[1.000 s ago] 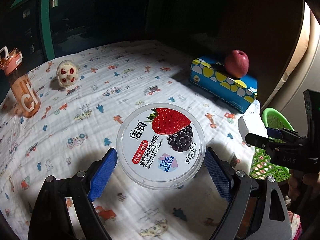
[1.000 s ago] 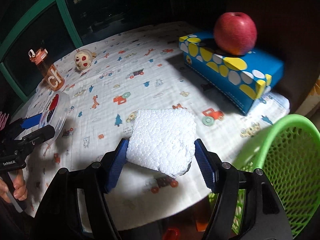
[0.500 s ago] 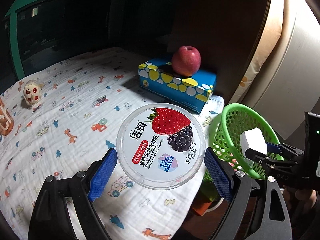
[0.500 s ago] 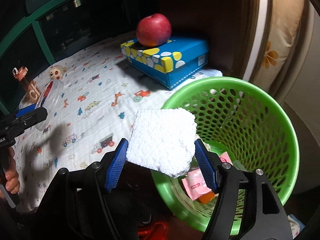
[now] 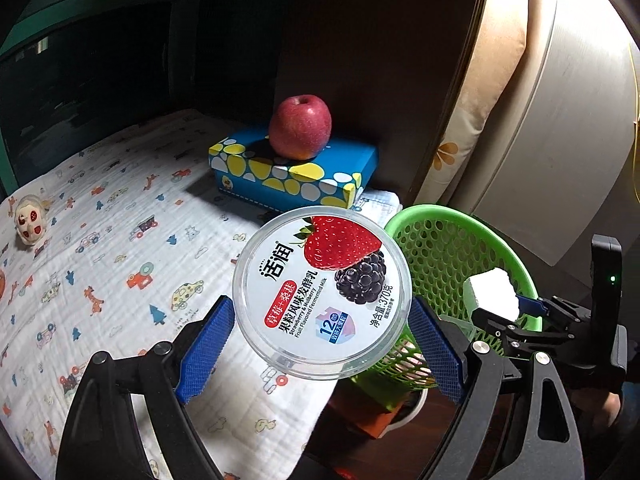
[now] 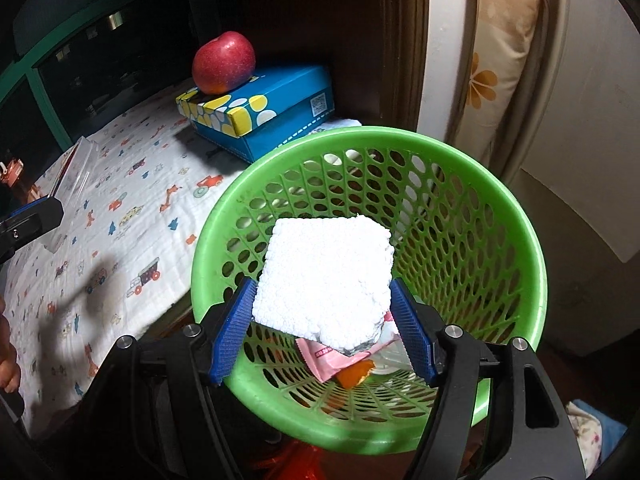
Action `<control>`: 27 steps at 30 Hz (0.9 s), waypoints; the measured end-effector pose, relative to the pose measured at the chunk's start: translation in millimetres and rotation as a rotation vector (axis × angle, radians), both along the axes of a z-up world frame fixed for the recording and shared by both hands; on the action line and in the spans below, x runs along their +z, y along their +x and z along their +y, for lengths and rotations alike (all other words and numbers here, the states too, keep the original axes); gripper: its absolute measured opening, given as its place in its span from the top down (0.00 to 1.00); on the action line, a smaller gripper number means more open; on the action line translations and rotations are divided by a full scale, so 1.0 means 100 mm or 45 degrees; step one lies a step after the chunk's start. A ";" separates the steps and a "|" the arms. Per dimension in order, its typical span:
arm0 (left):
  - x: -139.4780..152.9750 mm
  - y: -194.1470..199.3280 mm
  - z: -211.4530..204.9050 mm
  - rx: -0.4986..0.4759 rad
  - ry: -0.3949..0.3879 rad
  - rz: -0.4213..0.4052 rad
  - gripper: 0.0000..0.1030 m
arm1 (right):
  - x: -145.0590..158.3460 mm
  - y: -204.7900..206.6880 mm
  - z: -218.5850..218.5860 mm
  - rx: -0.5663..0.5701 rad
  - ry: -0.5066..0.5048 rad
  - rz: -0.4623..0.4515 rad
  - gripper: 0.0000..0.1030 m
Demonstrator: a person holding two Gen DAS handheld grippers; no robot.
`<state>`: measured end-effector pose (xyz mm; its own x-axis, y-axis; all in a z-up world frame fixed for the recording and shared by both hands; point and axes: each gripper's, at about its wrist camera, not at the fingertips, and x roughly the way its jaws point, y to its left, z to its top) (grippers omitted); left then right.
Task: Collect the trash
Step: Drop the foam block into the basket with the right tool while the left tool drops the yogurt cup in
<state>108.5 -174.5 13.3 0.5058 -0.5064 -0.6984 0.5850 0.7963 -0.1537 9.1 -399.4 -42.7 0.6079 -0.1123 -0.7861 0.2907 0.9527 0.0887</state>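
While we hang both grippers by the bin, status is:

Right gripper (image 6: pixel 322 320): clamped on the white foam block (image 6: pixel 324 276), blue pads on its two sides. Jaws easing apart but block not released.
Foam block position: over the mouth of the green basket (image 6: pixel 500 208), above the trash lying in it.
Left gripper (image 5: pixel 320 344): clamped wide on the round yogurt lid (image 5: pixel 322 292), pads on its left and right rim, printed face toward our camera.
Lid position: in the air at the table edge, just left of the basket; lid covers part of the basket's near rim in left view.
Basket contents: pink wrapper (image 6: pixel 332 360) and an orange scrap (image 6: pixel 354 376) on the bottom; foam hides most of the rest, so we can't name more.
Hard to read: a clear plastic piece under the wrapper, unclear what. Red thing below the basket in right view is cut off.
Table: patterned cloth (image 5: pixel 120 240), blue tissue box (image 5: pixel 296 176) with a red apple (image 5: pixel 300 126) on top, small toy figure (image 5: pixel 30 226) at far left.
Cut off: orange item at left frame edge, barely a sliver.
Change vs one second back: both grippers were over the cloth, the basket only at the frame edge; now foam is over the basket, lid beside it. Orange bottle dropped out of left view. Grips unchanged.
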 end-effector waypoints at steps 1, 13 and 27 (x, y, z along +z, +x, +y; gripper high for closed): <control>0.01 -0.01 -0.04 -0.008 -0.001 -0.003 0.18 | 0.00 -0.02 -0.02 -0.007 0.005 -0.002 0.33; -0.01 -0.09 -0.43 -0.084 -0.021 0.007 0.18 | 0.06 -0.26 -0.16 -0.071 0.020 -0.029 0.23; -0.05 -0.17 -0.90 -0.165 -0.001 0.007 0.18 | 0.21 -0.63 -0.24 -0.132 0.002 -0.085 0.18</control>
